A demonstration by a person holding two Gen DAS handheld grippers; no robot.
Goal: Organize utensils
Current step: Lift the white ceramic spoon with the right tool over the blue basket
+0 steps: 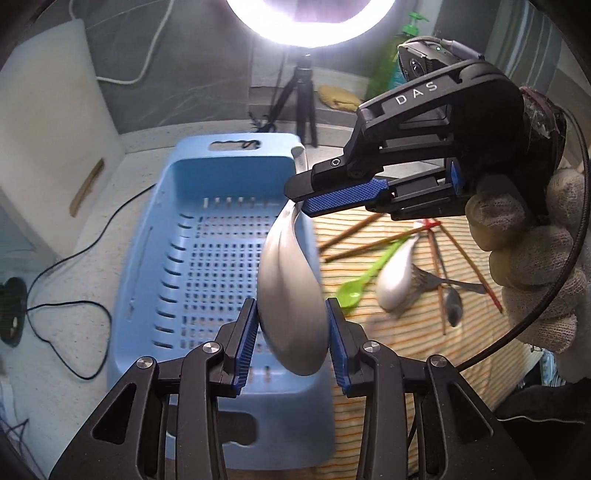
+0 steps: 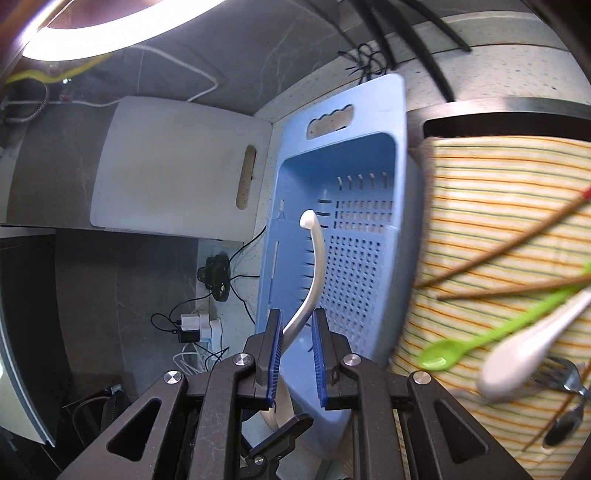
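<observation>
A large pale spoon (image 1: 291, 295) hangs over the blue perforated basket (image 1: 140, 240). My left gripper (image 1: 293, 336) is shut on its bowl, one pad on each side. My right gripper (image 1: 299, 199), held by a gloved hand (image 1: 535, 258), clamps the spoon's handle near the basket's right rim. In the right wrist view the handle (image 2: 316, 266) curves up from between the right gripper (image 2: 297, 328), above the basket (image 2: 399, 122). On the striped cloth (image 1: 406, 350) lie a green spoon (image 1: 365, 273), a white spoon (image 1: 397, 277), a fork (image 1: 432, 280), a small metal spoon (image 1: 452, 306) and brown chopsticks (image 1: 369, 247).
A white cutting board (image 1: 48, 129) leans on the wall at left. A ring light on a black tripod (image 1: 306, 96) stands behind the basket. Black cables (image 1: 74, 306) trail over the speckled counter left of the basket. A green bottle (image 1: 410, 33) stands at the back right.
</observation>
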